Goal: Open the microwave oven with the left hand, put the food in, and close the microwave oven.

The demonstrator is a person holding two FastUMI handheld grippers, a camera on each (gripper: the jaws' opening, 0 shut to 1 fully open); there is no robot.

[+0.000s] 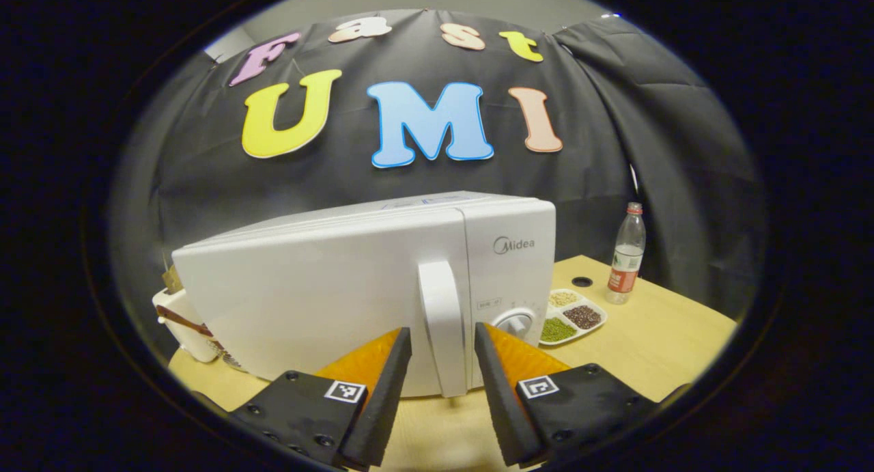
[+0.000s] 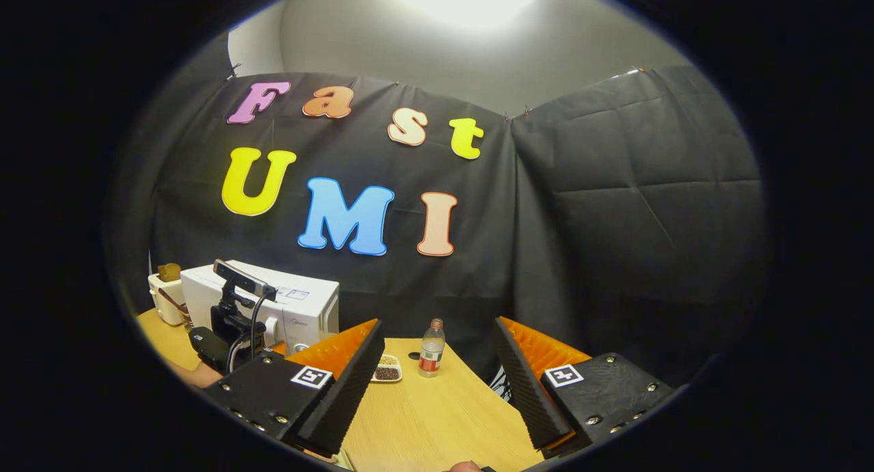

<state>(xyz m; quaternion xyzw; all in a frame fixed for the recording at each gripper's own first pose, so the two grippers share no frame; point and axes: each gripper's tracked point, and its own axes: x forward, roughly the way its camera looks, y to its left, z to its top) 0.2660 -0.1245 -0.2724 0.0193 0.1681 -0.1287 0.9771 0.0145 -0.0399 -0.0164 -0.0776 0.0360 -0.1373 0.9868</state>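
Observation:
The white microwave (image 1: 328,287) stands on the wooden table (image 1: 635,349) with its door closed. My left gripper (image 1: 442,334) is open right in front of the door's vertical white handle (image 1: 440,301); one fingertip shows on each side of it, neither pressing. A white divided plate of grains and beans (image 1: 572,315) lies to the right of the microwave. My right gripper (image 2: 438,328) is open and holds nothing, raised over the table to the right. From there I see the microwave (image 2: 300,304), the plate (image 2: 387,371) and the left gripper (image 2: 229,328) in a hand.
A clear plastic bottle with a red label (image 1: 628,253) stands past the plate near the table's back edge, beside a small round hole (image 1: 582,281). A white container (image 1: 179,315) sits behind the microwave's left end. Black cloth walls close the booth.

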